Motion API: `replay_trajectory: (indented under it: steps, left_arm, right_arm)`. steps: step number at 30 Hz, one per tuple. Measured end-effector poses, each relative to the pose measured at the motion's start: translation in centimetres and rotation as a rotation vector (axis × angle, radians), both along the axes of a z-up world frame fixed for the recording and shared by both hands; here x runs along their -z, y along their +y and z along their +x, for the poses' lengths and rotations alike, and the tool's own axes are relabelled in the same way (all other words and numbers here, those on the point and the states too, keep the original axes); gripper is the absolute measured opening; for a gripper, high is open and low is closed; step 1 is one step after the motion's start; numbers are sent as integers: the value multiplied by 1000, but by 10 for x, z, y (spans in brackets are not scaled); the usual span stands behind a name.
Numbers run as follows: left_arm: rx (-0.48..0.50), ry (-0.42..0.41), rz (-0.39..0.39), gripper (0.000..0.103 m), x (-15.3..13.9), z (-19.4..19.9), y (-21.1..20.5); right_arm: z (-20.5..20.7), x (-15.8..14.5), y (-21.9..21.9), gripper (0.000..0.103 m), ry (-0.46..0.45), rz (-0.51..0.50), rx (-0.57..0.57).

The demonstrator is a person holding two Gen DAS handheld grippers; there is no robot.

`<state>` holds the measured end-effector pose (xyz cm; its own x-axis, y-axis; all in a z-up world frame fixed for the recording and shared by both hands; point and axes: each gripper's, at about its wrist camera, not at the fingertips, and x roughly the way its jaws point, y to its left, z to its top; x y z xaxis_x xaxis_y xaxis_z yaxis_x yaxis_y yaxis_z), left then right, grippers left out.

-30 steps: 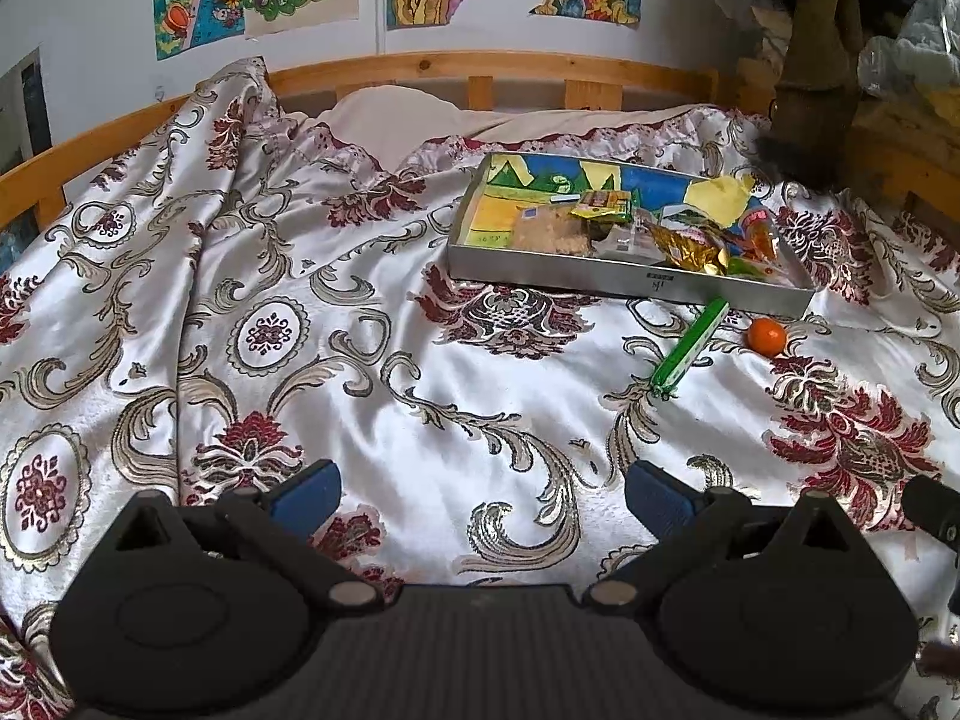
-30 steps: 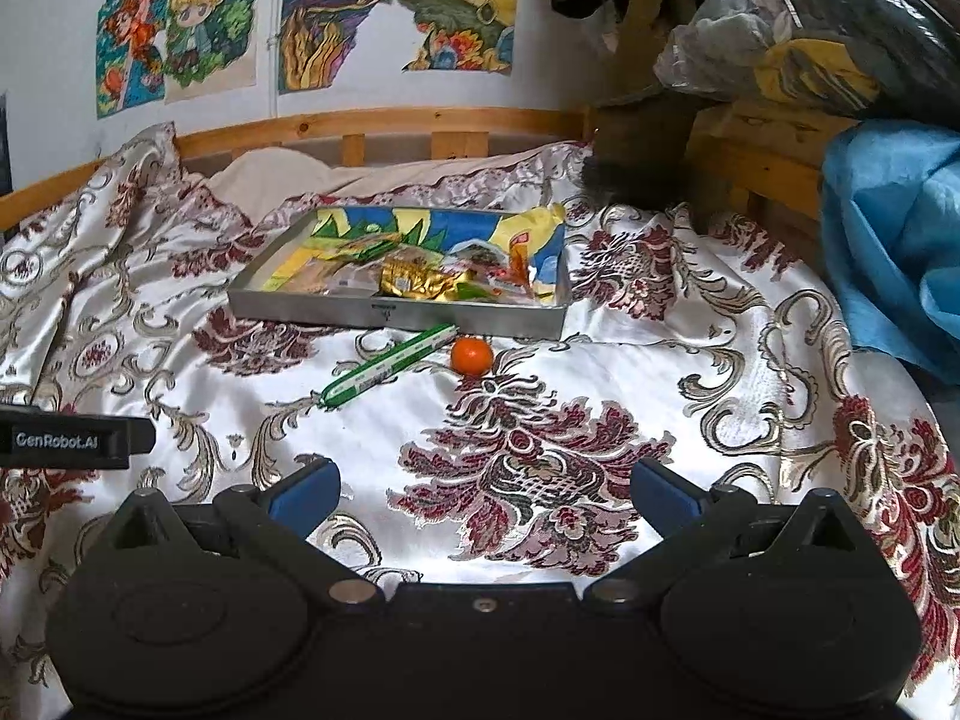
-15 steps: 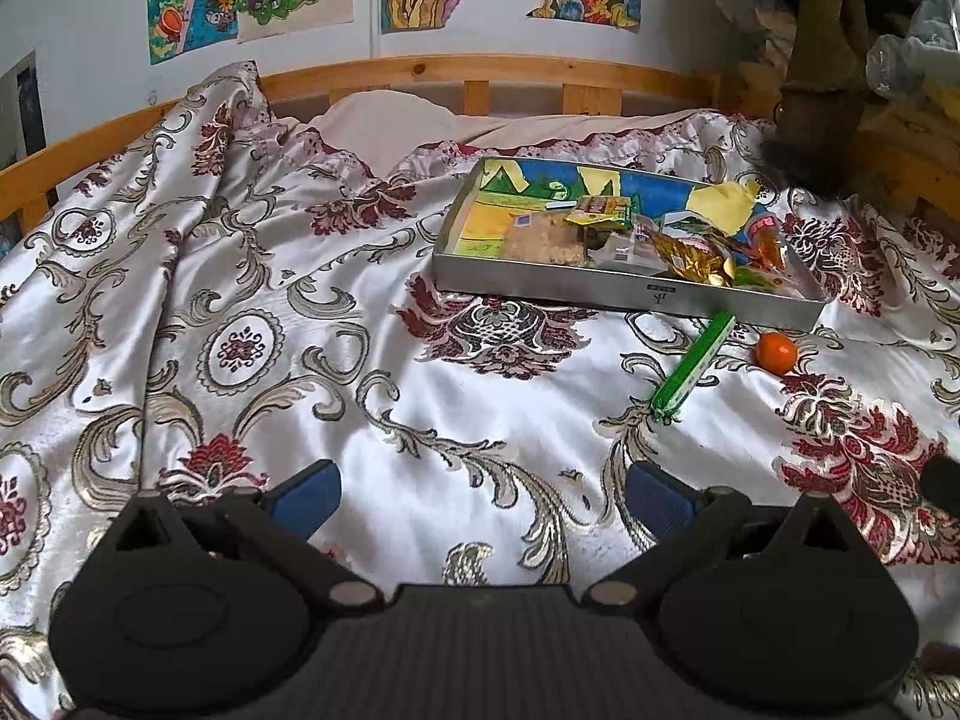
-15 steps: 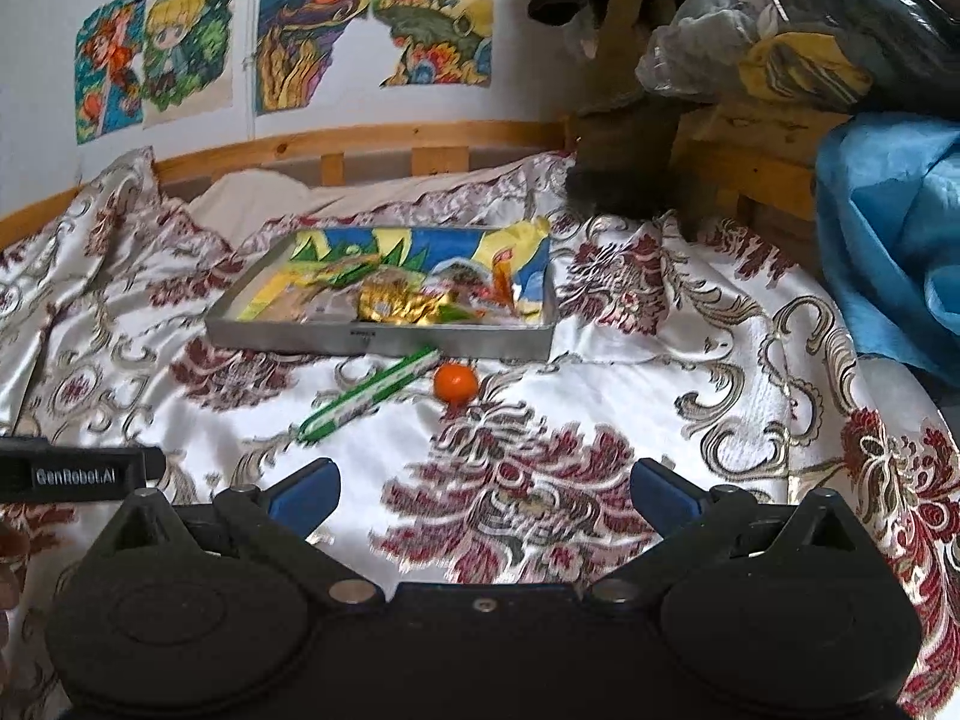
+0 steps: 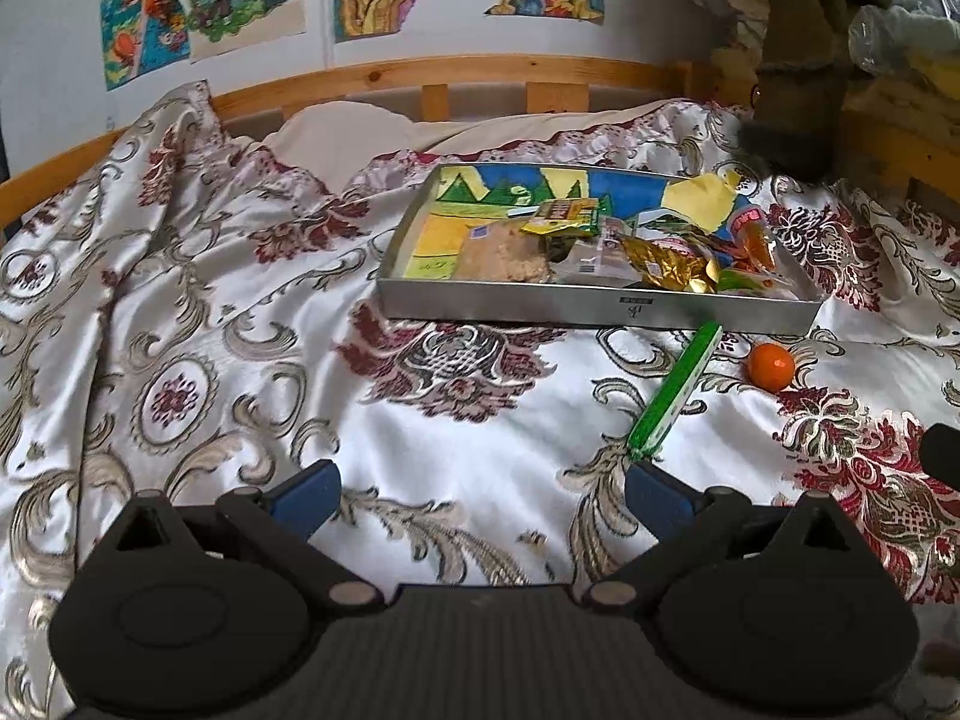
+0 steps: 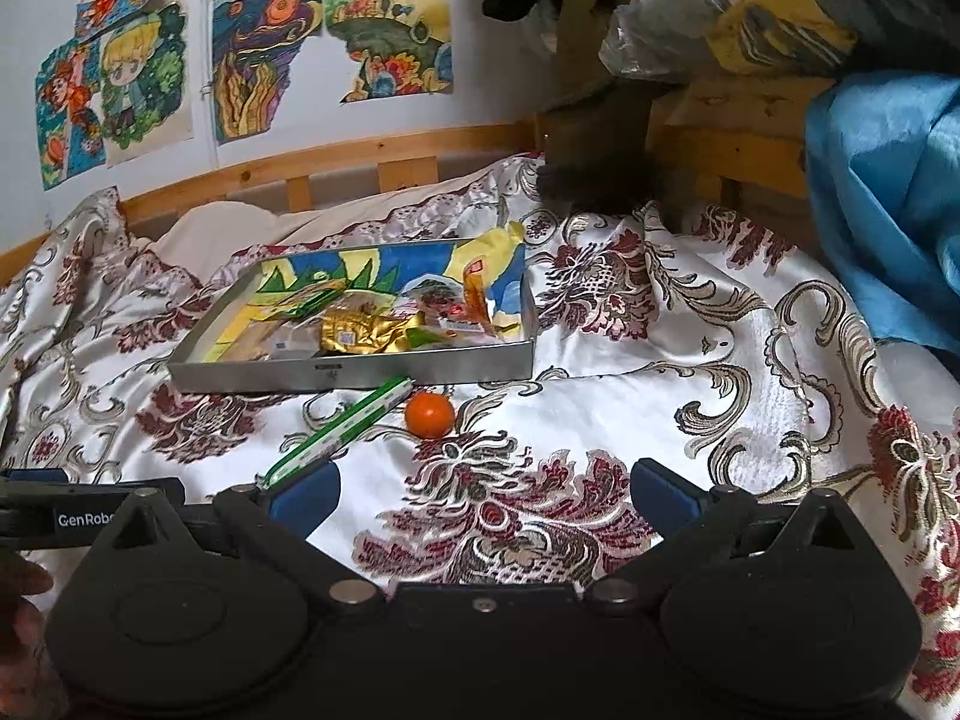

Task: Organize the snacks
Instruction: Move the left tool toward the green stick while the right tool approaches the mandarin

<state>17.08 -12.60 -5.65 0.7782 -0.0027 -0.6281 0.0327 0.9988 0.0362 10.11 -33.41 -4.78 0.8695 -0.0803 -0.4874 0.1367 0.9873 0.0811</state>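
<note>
The near wall of the tray [image 5: 594, 313] hides the lower parts of the snack packets [image 5: 660, 264]; their print is too small to read. The green stick pack [image 6: 336, 432] has its near end behind the right gripper's fingers [image 6: 303, 495]. A dark object [image 5: 942, 456], possibly the other gripper, is cut off at the edge.

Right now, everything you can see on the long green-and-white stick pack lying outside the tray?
The long green-and-white stick pack is a slim, flat wrapper, green along its edges with a white strip down the middle; any print is too small to read. It lies flat and diagonal on the patterned satin bedspread, outside the shallow grey metal tray, its far end at or touching the tray's front wall. The small round orange fruit sits beside it, apart. Neither gripper's fingers touch it.
</note>
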Motion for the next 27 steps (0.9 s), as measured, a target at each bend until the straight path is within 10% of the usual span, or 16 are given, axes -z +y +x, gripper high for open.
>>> replay_trajectory:
  steps: [27]
  left_arm:
    - [232,-14,61,103,15,77,-33]
  right_arm:
    - [89,35,-16,102,12,-104,-55]
